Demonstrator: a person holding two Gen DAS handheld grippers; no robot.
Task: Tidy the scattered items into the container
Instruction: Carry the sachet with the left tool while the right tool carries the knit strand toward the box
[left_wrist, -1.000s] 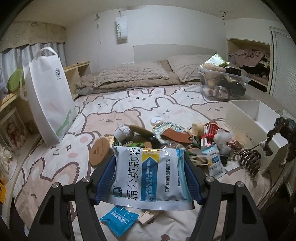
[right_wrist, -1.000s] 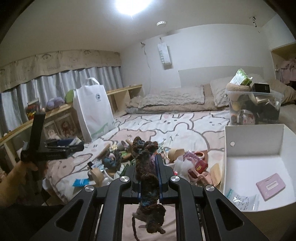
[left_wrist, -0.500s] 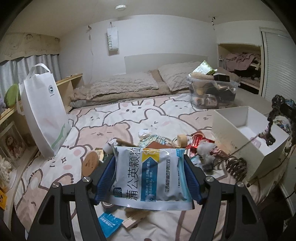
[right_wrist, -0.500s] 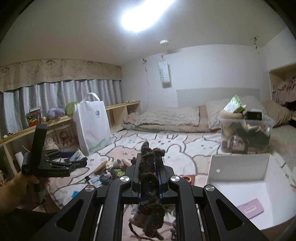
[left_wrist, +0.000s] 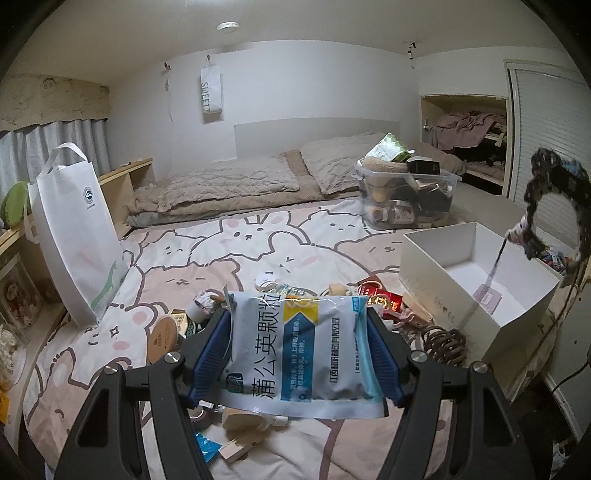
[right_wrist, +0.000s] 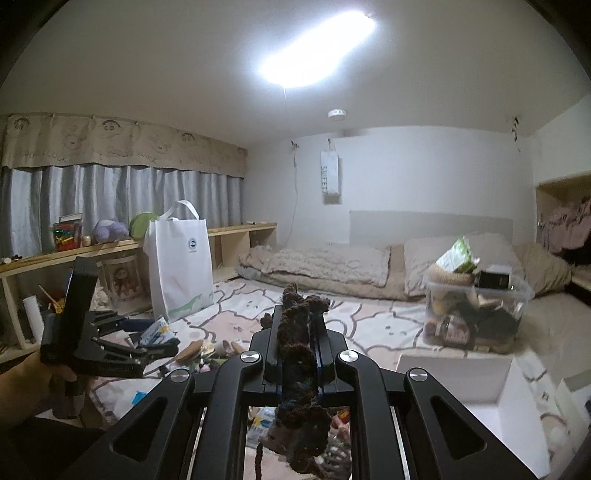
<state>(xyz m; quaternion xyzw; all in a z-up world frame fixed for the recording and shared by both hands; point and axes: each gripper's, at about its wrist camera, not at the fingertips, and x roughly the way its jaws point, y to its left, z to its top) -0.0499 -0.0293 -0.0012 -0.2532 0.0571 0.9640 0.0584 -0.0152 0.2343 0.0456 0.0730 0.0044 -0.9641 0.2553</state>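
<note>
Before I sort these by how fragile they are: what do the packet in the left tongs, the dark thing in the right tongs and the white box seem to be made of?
Packet: glossy plastic film, judging by its sheen, wrinkles and sealed edges.
Dark thing: probably knitted or crocheted yarn, matte, lumpy and fuzzy, with loose strands hanging.
White box: likely stiff matte cardboard, with thin flat walls and sharp corners.

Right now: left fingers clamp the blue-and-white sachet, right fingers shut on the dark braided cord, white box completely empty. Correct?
Not quite: the white box is not empty. The left wrist view shows a small pink packet lying on its floor. The rest holds: left gripper clamps the sachet, right gripper is shut on the braided cord.
</note>
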